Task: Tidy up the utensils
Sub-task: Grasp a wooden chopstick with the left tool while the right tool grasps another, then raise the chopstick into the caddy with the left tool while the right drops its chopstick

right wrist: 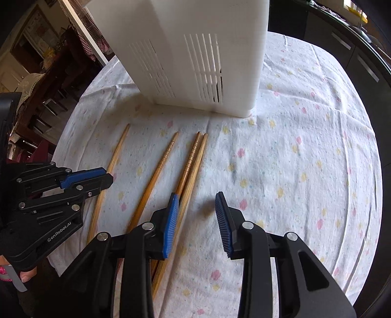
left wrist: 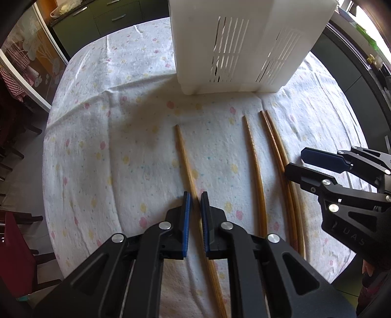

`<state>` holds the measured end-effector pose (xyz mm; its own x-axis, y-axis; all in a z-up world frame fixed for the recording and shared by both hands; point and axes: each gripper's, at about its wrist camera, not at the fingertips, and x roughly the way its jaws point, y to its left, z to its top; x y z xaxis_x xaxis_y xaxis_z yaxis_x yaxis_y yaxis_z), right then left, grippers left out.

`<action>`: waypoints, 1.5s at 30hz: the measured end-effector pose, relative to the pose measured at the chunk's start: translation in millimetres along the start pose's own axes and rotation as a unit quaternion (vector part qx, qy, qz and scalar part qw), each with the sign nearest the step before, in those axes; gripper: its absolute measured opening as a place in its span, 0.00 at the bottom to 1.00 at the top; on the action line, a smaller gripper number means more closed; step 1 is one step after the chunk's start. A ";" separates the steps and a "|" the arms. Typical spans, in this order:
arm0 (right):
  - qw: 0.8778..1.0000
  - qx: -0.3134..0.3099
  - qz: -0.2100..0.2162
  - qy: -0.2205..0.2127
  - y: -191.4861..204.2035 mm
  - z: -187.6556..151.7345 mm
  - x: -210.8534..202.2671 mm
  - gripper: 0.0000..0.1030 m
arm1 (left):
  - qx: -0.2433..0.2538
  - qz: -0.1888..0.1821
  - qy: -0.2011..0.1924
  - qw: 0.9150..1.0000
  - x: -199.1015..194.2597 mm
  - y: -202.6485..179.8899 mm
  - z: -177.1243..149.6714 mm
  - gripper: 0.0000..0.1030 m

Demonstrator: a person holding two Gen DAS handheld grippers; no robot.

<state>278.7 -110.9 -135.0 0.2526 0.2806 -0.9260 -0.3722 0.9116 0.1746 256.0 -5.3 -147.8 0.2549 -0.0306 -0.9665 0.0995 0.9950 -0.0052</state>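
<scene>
Several wooden chopsticks lie side by side on the flowered tablecloth (left wrist: 110, 146), tips toward a white slotted utensil holder (left wrist: 232, 49) (right wrist: 190, 61). My left gripper (left wrist: 194, 195) (right wrist: 108, 175) is shut on the leftmost chopstick (left wrist: 185, 159) (right wrist: 117, 151), which still rests along the cloth. A single chopstick (left wrist: 254, 156) (right wrist: 163, 161) lies to the right of it, then a touching pair (left wrist: 276, 146) (right wrist: 195, 151). My right gripper (right wrist: 196, 195) (left wrist: 294, 162) hangs open low over the pair, its left pad (right wrist: 171, 220) above them and only cloth between the pads.
The holder stands upright on the far side of the round table. Dark chairs (left wrist: 14, 244) stand past the left table edge, and dark cabinets (left wrist: 102, 19) run along the back. A person's gloved hand (left wrist: 376, 244) holds the right gripper.
</scene>
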 end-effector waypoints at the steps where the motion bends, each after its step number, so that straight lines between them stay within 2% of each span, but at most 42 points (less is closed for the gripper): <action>1: 1.000 -0.004 -0.010 -0.004 2.5 -0.1 -0.6 0.32 | 0.000 -0.001 -0.001 1.000 0.0 0.0 -0.2 0.09; 5: 0.999 -0.018 -0.047 -0.013 5.3 -2.7 -3.6 0.30 | 0.000 -0.004 -0.003 1.000 -0.3 0.1 -1.3 0.09; 10: 0.998 -0.035 -0.049 -0.002 18.5 -2.0 1.4 0.26 | 0.001 0.000 -0.003 1.000 -0.8 -2.6 -1.7 0.09; 12: 0.997 -0.052 -0.065 -0.002 28.7 -0.7 7.1 0.25 | 0.000 0.001 -0.003 1.000 -0.9 -3.1 -1.9 0.09; 16: 0.997 -0.045 -0.057 0.003 27.3 1.5 7.0 0.22 | -0.001 -0.004 -0.002 1.000 -0.8 -1.0 -1.8 0.09; 18: 0.996 -0.053 -0.071 -0.002 33.7 -0.2 7.6 0.21 | -0.002 -0.001 -0.002 1.000 -0.7 -1.6 -0.8 0.09; 20: 0.994 -0.066 -0.082 -0.006 41.5 -1.2 8.1 0.16 | -0.001 0.002 -0.003 1.000 -0.5 -2.8 0.0 0.09; 22: 0.996 -0.063 -0.070 -0.004 41.2 0.0 8.4 0.12 | -0.002 0.002 -0.004 1.000 -0.6 -3.7 -0.5 0.09; 28: 0.998 -0.047 -0.039 -0.016 32.9 -7.1 3.4 0.08 | -0.008 -0.006 -0.012 1.000 -2.5 -2.2 -3.5 0.08; 34: 0.997 -0.035 -0.001 -0.066 22.1 -17.8 -33.2 0.07 | -0.022 -0.033 -0.015 0.999 -7.6 6.6 -2.7 0.08; 45: 0.986 -0.014 0.038 -0.160 -7.6 -48.4 -129.2 0.07 | -0.002 -0.041 -0.103 0.994 -84.0 6.4 -9.1 0.06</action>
<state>205.6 -168.6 -32.9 0.4904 0.4330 -0.7563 -0.4253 0.8764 0.2259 226.5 4.5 -68.9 0.4367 -0.1306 -0.8901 0.1244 0.9887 -0.0841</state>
